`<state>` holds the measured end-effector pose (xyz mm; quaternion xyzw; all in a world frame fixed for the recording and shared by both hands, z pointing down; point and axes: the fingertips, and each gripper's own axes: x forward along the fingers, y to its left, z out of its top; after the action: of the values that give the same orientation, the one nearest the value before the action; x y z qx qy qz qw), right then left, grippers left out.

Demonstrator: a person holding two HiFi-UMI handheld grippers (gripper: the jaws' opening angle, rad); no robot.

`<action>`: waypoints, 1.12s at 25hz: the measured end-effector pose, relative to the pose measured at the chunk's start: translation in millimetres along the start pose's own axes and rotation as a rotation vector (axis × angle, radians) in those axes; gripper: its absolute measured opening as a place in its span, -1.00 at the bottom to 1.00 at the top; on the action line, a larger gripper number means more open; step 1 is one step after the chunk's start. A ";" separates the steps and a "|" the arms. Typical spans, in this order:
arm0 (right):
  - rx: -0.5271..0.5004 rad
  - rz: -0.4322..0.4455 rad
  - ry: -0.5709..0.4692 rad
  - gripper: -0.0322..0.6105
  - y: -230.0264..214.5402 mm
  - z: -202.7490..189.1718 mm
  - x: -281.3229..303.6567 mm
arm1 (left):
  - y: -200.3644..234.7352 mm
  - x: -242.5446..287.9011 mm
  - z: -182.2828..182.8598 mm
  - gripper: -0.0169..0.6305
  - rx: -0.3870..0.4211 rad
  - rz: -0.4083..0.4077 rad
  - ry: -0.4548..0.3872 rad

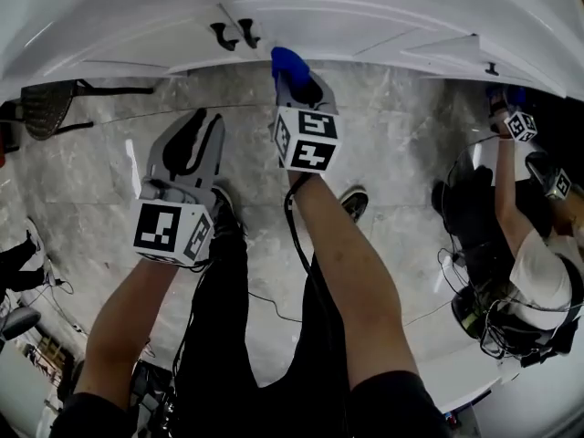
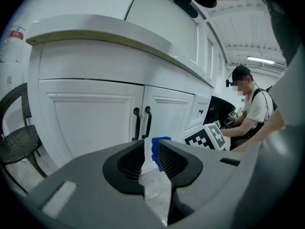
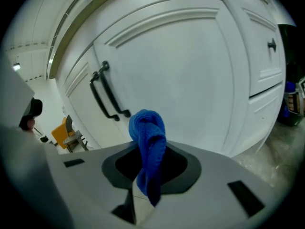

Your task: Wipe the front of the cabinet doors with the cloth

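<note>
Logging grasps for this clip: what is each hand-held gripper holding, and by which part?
The right hand-held gripper pinches the blue terry cloth around its bunched middle, one end sticking out past the jaws. The left hand-held gripper holds nothing.

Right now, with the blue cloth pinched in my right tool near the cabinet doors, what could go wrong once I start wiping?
The cloth is a narrow wad in the right tool, so little fabric would meet the door. Pressing hard might bring the tool's hard tips against the white panel. The black handles sit close beside the wad, so a sideways stroke could snag it and tug it loose.
</note>
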<state>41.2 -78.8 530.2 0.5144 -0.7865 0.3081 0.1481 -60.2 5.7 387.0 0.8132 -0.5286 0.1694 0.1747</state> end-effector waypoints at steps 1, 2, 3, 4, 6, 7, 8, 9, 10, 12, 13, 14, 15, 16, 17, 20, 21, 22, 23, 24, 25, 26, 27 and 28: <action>-0.012 0.010 0.013 -0.65 14.2 -2.5 5.6 | 7.0 -6.5 -1.6 -0.68 -0.005 -0.001 0.006; -0.026 0.018 0.025 -0.65 26.3 -4.1 11.0 | 13.9 -13.0 -3.2 -0.68 -0.011 -0.001 0.011; -0.040 0.025 0.037 -0.65 36.1 -5.0 16.1 | 20.0 -18.8 -4.9 -0.68 -0.015 0.002 0.015; -0.055 0.031 0.046 -0.65 43.3 -5.5 21.1 | 24.8 -23.7 -6.6 -0.68 -0.019 0.005 0.018; -0.087 0.040 0.056 -0.65 50.0 -4.6 30.4 | 31.8 -29.1 -11.0 -0.68 -0.026 0.012 0.024; -0.104 0.042 0.056 -0.65 49.6 -3.1 34.4 | 34.2 -29.6 -14.0 -0.68 -0.033 0.017 0.026; -0.120 0.043 0.055 -0.65 46.6 -1.0 37.2 | 35.4 -28.9 -16.7 -0.68 -0.042 0.022 0.027; -0.133 0.040 0.055 -0.65 40.7 1.5 38.6 | 34.9 -27.4 -18.8 -0.68 -0.052 0.026 0.028; -0.143 0.033 0.056 -0.65 32.1 3.9 38.5 | 32.4 -25.2 -20.0 -0.68 -0.061 0.028 0.029; -0.148 0.014 0.062 -0.65 7.5 7.8 35.0 | 21.8 -18.0 -20.2 -0.68 -0.074 0.031 0.026; -0.145 0.003 0.066 -0.65 -8.1 9.1 32.3 | 13.9 -13.0 -19.6 -0.68 -0.078 0.029 0.022; -0.139 -0.009 0.071 -0.65 -24.6 9.9 29.2 | 4.8 -7.3 -18.7 -0.68 -0.080 0.024 0.020; -0.133 -0.022 0.077 -0.65 -41.1 10.3 25.8 | -4.5 -1.3 -18.2 -0.68 -0.080 0.016 0.019; -0.125 -0.035 0.082 -0.65 -56.7 10.2 22.4 | -13.2 4.5 -18.5 -0.68 -0.080 0.007 0.022; -0.112 -0.051 0.086 -0.65 -71.4 9.5 19.2 | -20.7 9.9 -19.8 -0.68 -0.081 -0.002 0.026; -0.020 -0.120 0.088 -0.65 -113.6 5.6 9.9 | -36.7 21.9 -25.6 -0.68 -0.096 -0.023 0.037; 0.017 -0.146 0.087 -0.65 -127.4 4.4 6.2 | -40.7 24.6 -27.2 -0.68 -0.101 -0.027 0.039; 0.046 -0.170 0.088 -0.65 -140.2 3.2 2.5 | -44.2 26.9 -28.1 -0.68 -0.102 -0.032 0.040; 0.062 -0.189 0.091 -0.65 -151.3 2.0 -0.9 | -47.3 29.1 -28.2 -0.68 -0.099 -0.038 0.040; 0.060 -0.203 0.097 -0.65 -160.7 1.0 -3.6 | -50.2 31.5 -27.6 -0.68 -0.094 -0.045 0.039; 0.041 -0.214 0.104 -0.65 -168.8 0.4 -6.2 | -53.2 34.1 -26.5 -0.68 -0.088 -0.052 0.038; 0.015 -0.224 0.110 -0.65 -176.3 0.1 -9.1 | -56.6 36.5 -25.3 -0.68 -0.084 -0.058 0.036; -0.001 -0.235 0.112 -0.65 -183.6 0.1 -12.5 | -60.0 38.5 -24.3 -0.68 -0.082 -0.063 0.033; -0.003 -0.243 0.110 -0.65 -190.4 0.4 -15.9 | -62.9 39.8 -23.7 -0.68 -0.082 -0.066 0.031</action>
<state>219.5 -121.0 584.4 0.5882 -0.7093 0.3144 0.2279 10.7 8.7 419.6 0.8197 -0.5053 0.1540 0.2216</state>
